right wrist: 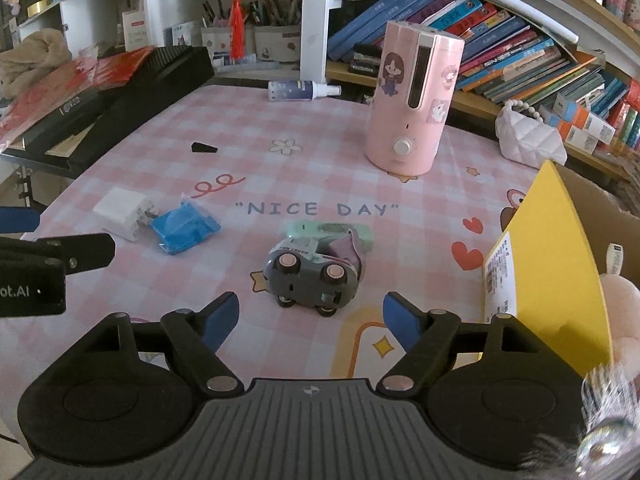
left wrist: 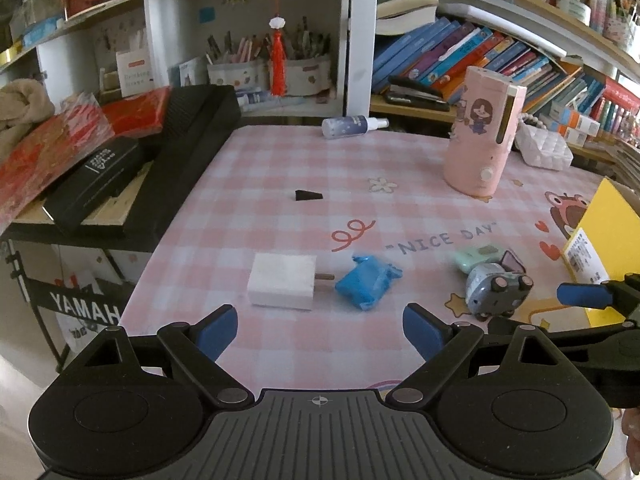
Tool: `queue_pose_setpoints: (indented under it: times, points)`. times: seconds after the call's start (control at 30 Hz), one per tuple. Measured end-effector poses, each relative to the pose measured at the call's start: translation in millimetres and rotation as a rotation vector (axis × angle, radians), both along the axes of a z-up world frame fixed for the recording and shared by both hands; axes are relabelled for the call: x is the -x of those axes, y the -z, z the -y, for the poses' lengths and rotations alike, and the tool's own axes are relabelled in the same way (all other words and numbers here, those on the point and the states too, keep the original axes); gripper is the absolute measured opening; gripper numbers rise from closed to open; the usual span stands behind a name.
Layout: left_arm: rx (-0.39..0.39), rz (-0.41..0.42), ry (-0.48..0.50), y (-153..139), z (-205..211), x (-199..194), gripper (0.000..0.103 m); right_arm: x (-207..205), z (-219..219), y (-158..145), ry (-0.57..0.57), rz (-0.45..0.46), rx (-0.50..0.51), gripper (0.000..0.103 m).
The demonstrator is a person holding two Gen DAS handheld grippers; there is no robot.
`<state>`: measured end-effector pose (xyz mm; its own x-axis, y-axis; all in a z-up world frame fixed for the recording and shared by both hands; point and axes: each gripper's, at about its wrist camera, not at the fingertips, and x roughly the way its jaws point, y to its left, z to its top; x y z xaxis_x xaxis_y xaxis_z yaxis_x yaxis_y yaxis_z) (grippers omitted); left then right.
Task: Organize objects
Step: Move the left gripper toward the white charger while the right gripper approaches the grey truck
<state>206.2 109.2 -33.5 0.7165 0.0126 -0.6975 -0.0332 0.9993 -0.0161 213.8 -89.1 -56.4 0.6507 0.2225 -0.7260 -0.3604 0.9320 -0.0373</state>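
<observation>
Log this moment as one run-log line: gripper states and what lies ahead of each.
left gripper: open, empty | ahead: white charger, blue packet | right gripper: open, empty | ahead: toy car on its side

The bench (right wrist: 320,152) carries a pink checked cover printed "NICE DAY". A black keyboard instrument (left wrist: 192,152) adjoins its left edge, loaded with a black case (left wrist: 94,182) and red packets (left wrist: 48,152). A beige cloth (left wrist: 20,104) lies at far left. Shelving behind holds leaning books (right wrist: 500,52), two pen holders (left wrist: 236,72) and a red tassel ornament (left wrist: 278,56) hanging from the shelf above. A black stapler (left wrist: 416,94) rests on the shelf just behind the bench.
</observation>
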Motion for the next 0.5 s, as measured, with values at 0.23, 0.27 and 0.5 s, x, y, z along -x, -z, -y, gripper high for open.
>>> queue_pose_setpoints:
  times: [0.23,0.27,0.5]
  points:
    - [0.007,-0.015,-0.004,7,-4,-13,0.092,-13,-3,8,0.014,-0.019,0.011,0.078]
    - [0.007,-0.015,-0.004,7,-4,-16,0.092,-15,-3,9,0.018,-0.02,0.012,0.078]
    - [0.007,-0.01,-0.04,10,-10,-38,0.092,-36,-4,13,0.048,-0.036,-0.013,0.078]
